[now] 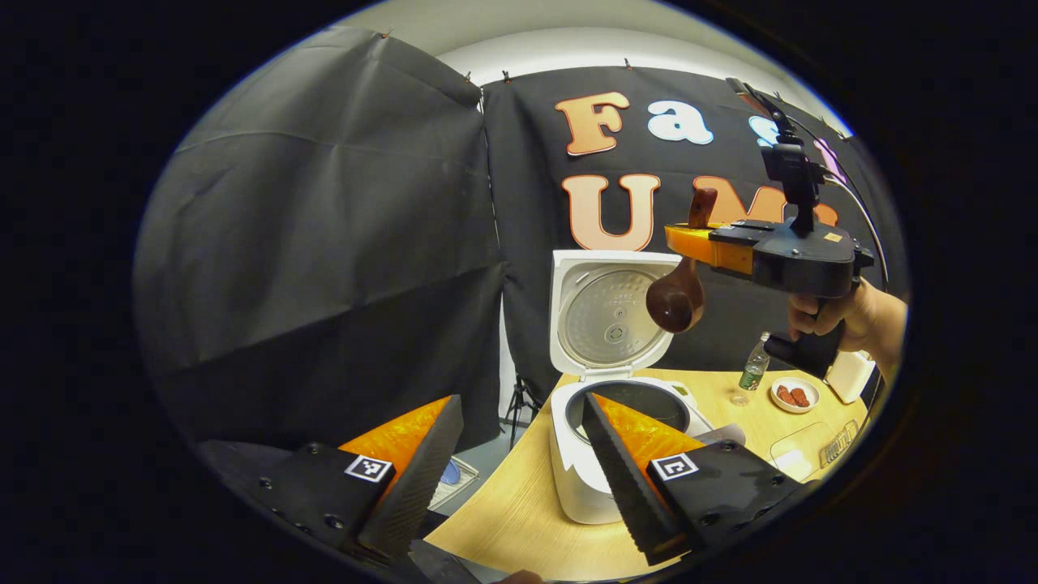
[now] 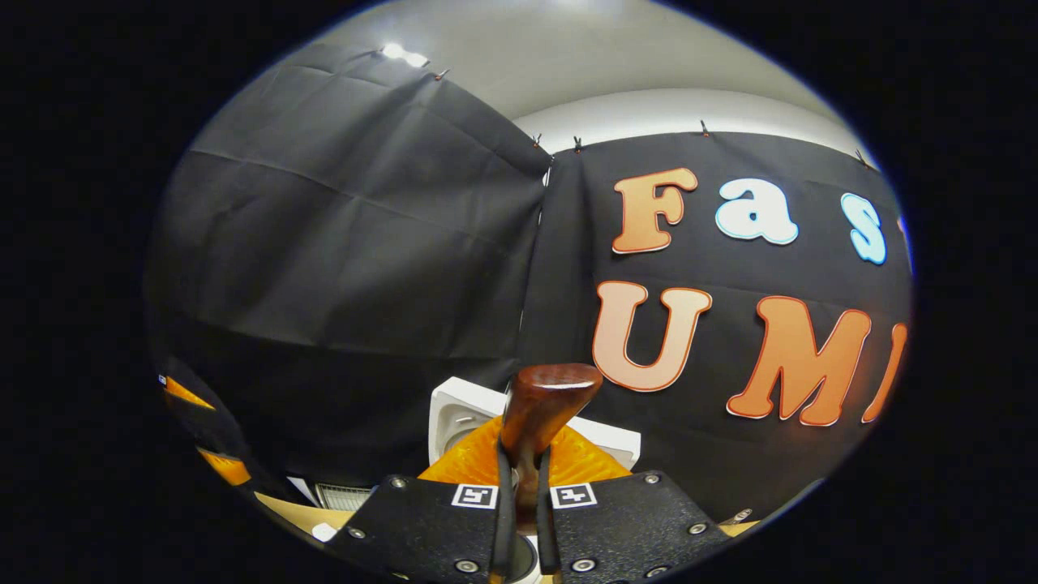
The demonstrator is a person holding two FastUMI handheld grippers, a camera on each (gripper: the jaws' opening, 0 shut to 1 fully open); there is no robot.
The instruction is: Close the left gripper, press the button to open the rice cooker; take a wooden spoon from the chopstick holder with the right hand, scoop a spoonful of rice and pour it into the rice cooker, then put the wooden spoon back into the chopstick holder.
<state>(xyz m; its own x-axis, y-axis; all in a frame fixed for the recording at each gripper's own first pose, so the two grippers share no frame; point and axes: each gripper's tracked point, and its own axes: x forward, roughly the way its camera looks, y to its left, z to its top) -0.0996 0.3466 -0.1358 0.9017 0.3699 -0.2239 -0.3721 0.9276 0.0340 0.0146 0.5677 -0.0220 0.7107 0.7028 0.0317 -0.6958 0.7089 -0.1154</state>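
I see the rice cooker (image 1: 604,438) on the counter (image 1: 519,519) near its left edge, lid (image 1: 610,312) standing upright, pot exposed. My left gripper (image 1: 519,454) hangs before it, jaws wide apart and empty. My right gripper (image 2: 519,519) has its jaws clamped on the wooden spoon (image 1: 677,296) handle, bowl hanging down in front of the raised lid, above the pot.

- Light falls from overhead; a bright ceiling lamp (image 2: 403,54) glares at the upper left of the right gripper view.
- Black cloth stays dim, the wooden table (image 1: 519,511) evenly lit.
- Fisheye bending grows toward the edges; near fingers look slightly soft.
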